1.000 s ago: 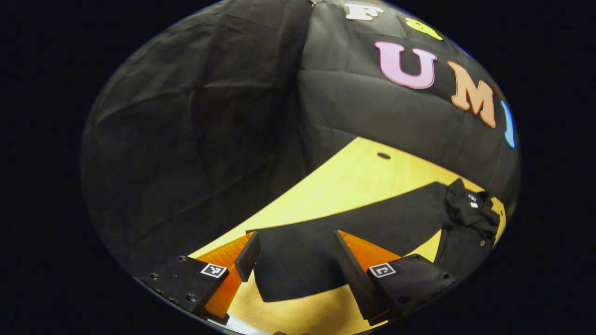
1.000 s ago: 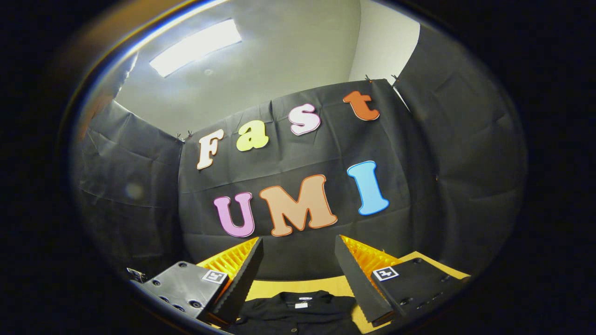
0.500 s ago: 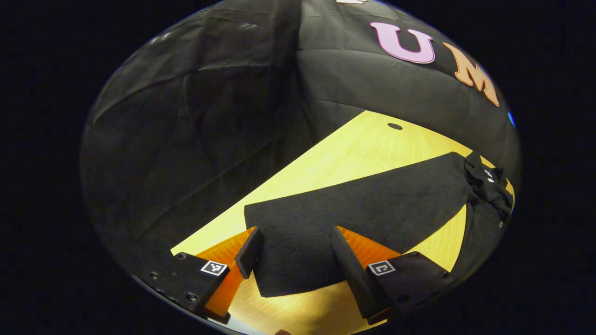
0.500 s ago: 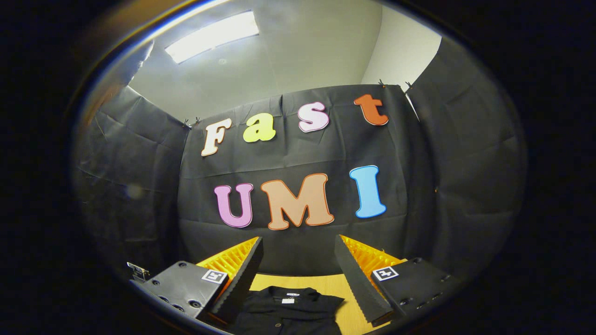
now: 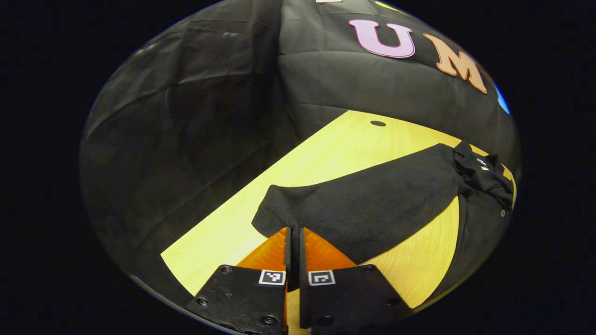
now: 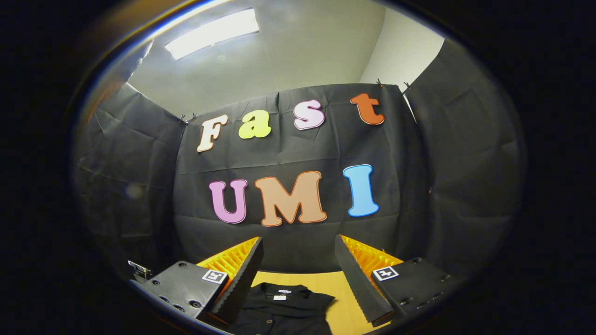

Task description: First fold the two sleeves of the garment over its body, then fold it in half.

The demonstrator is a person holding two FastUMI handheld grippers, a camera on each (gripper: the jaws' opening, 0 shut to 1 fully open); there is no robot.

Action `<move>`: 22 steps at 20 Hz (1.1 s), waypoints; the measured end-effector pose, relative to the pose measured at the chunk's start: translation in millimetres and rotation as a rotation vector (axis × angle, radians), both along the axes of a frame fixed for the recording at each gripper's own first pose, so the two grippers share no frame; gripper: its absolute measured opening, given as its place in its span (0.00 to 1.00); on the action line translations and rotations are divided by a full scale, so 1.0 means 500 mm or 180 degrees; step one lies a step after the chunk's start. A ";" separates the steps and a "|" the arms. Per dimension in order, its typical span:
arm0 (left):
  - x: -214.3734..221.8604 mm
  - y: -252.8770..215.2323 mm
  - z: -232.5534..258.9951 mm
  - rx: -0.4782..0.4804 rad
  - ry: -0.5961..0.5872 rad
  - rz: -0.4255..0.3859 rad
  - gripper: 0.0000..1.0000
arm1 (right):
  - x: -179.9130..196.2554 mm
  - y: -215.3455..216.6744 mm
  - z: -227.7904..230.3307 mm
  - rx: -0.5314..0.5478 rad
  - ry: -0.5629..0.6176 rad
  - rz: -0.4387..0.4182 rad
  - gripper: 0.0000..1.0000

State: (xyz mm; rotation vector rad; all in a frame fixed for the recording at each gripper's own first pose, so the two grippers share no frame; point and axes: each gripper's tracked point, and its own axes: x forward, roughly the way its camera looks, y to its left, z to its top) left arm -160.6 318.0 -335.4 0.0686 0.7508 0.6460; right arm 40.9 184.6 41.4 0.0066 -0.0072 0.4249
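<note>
left tongs [image 5: 293, 232] clamping sleeve [image 5: 354, 204] edge, right tongs [image 6: 298, 274] spread

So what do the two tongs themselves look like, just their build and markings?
Both the left tongs and right tongs have flat black base plates with screws, each plate carrying a small square black-and-white marker. Ribbed wedge-shaped fingers rise from the plates, tapering toward the tips.

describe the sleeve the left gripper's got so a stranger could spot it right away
On the yellow wooden table lies a black garment with a collar. From just below that collar a long black sleeve stretches across the wood. Its cuff end bunches up where the left gripper pinches it.
</note>
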 end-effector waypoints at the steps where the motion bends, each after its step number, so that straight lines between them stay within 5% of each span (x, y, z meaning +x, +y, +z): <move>1: -0.006 0.001 -0.003 0.0014 -0.0008 0.0023 0.00 | 0.002 -0.018 0.008 -0.0007 -0.0023 -0.0038 0.97; 7: 0.013 -0.022 0.049 -0.0175 -0.0240 0.0053 0.00 | -0.005 -0.094 0.029 -0.0030 -0.0082 -0.0278 0.97; 12: 0.134 -0.079 0.185 -0.0181 -0.0742 -0.0037 0.00 | -0.008 -0.148 0.021 -0.0042 -0.0050 -0.0396 0.94; 17: 0.352 -0.267 0.306 -0.0233 -0.1222 -0.0612 0.00 | -0.016 -0.243 0.011 -0.0097 -0.0028 -0.0544 0.97; 22: 0.528 -0.561 0.286 -0.0570 -0.1219 -0.1406 0.00 | -0.023 -0.334 -0.003 -0.0266 -0.0039 -0.0709 0.97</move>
